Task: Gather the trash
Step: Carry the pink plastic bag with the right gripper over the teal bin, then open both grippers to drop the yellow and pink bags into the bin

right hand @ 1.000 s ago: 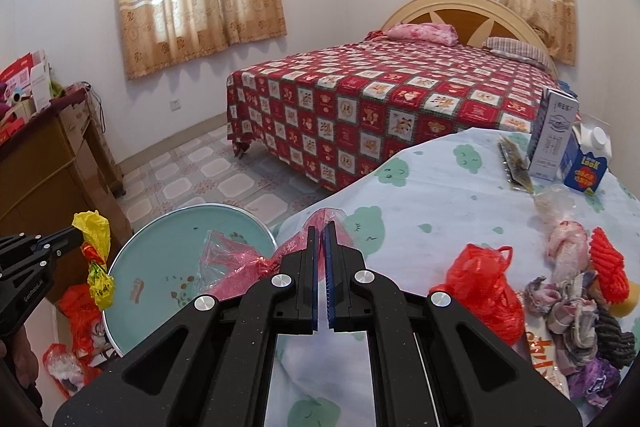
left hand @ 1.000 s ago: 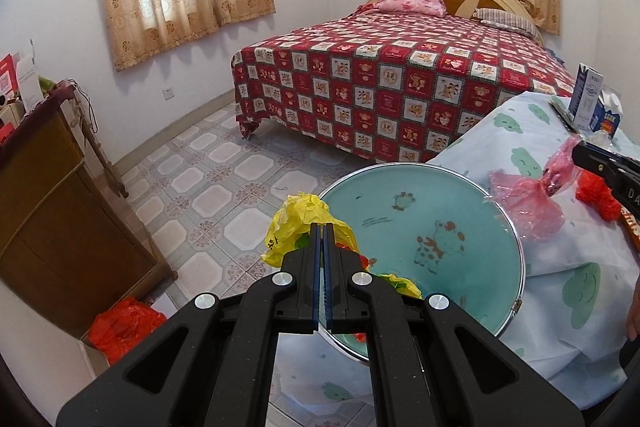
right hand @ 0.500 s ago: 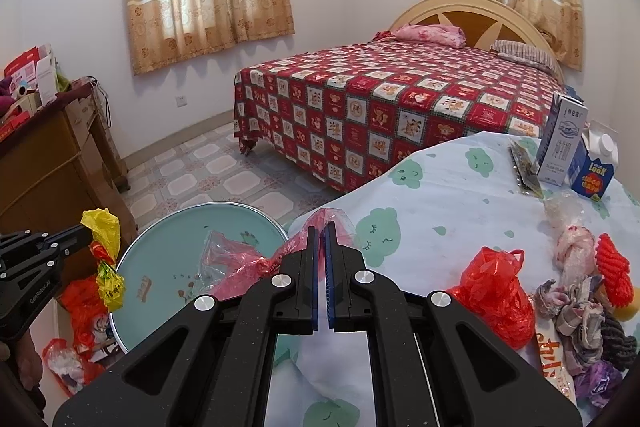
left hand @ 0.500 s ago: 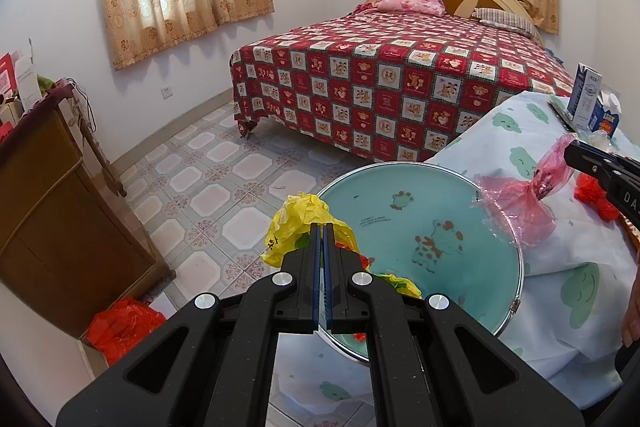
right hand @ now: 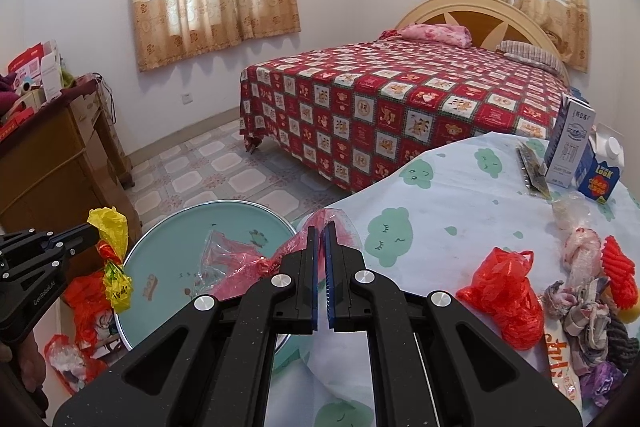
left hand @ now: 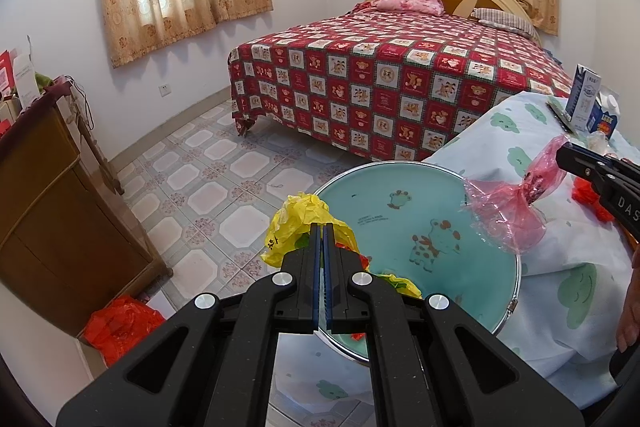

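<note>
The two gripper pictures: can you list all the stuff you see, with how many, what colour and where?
Yellow bag: one, yellow, in left gripper.
Pink bag: one, clear pink, in right gripper.
Basin: one, teal, beside the table.
Red bag: one, red, on the table.
Cartons: two, white and blue, table's far edge.
Bed: one, red checked, by the far wall.
Cabinet: one, brown, left wall.
Left gripper: one, black, shut.
Right gripper: one, black, shut.

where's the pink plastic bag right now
The pink plastic bag is pinched in the right hand-held gripper, hanging over the teal basin's edge beside the covered table.
</note>
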A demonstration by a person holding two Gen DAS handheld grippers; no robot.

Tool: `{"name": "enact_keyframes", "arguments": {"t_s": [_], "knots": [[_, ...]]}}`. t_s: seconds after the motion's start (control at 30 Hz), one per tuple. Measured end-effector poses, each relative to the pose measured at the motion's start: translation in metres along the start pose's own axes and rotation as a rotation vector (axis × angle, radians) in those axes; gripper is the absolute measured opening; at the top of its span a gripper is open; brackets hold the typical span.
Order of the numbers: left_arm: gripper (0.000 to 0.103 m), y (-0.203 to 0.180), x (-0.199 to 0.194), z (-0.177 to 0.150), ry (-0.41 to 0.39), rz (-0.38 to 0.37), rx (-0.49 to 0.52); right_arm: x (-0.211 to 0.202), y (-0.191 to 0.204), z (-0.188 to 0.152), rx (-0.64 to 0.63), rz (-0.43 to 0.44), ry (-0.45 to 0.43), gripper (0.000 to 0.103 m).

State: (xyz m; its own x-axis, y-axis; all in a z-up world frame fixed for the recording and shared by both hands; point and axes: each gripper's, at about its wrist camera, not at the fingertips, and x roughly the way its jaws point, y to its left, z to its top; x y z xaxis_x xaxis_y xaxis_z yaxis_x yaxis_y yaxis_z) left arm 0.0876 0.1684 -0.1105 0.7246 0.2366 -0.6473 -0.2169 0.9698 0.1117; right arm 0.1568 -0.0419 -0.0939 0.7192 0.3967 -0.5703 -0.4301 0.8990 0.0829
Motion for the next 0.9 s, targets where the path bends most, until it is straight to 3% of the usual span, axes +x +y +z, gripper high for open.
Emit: {"name": "enact_keyframes", "arguments": {"t_s": [0.17,0.2,0.27,0.3,0.33,0.5,0.67,0.9], "knots": [[0.006,-0.007,-0.001,-0.001,0.004,-0.018,0.0,0.002,0.006,0.001,-0.005,0.032,0.003,0.007],[0.01,-0.01,-0.002,-0.002,0.002,-0.02,0.0,0.003,0.007,0.0,-0.003,0.041,0.004,0.016],[0.029,-0.017,-0.004,-0.003,-0.002,-0.025,0.005,0.005,0.008,-0.001,0.005,0.056,0.009,0.038],[0.041,-0.02,-0.005,-0.004,-0.006,-0.022,0.003,0.005,0.007,-0.002,0.006,0.057,0.01,0.04],[0.045,-0.02,-0.006,-0.005,-0.009,-0.02,0.002,0.006,0.007,-0.003,0.006,0.056,0.015,0.04],[0.046,-0.02,-0.005,-0.008,0.005,-0.026,-0.002,0.005,0.002,-0.006,0.024,0.052,0.022,0.044],[0.05,-0.021,-0.004,-0.014,0.02,-0.029,-0.003,-0.022,-0.017,-0.015,0.032,0.009,0.018,0.044],[0.052,-0.055,0.0,-0.031,0.07,-0.079,0.064,-0.105,-0.109,-0.056,0.159,-0.188,-0.012,0.049]]}}
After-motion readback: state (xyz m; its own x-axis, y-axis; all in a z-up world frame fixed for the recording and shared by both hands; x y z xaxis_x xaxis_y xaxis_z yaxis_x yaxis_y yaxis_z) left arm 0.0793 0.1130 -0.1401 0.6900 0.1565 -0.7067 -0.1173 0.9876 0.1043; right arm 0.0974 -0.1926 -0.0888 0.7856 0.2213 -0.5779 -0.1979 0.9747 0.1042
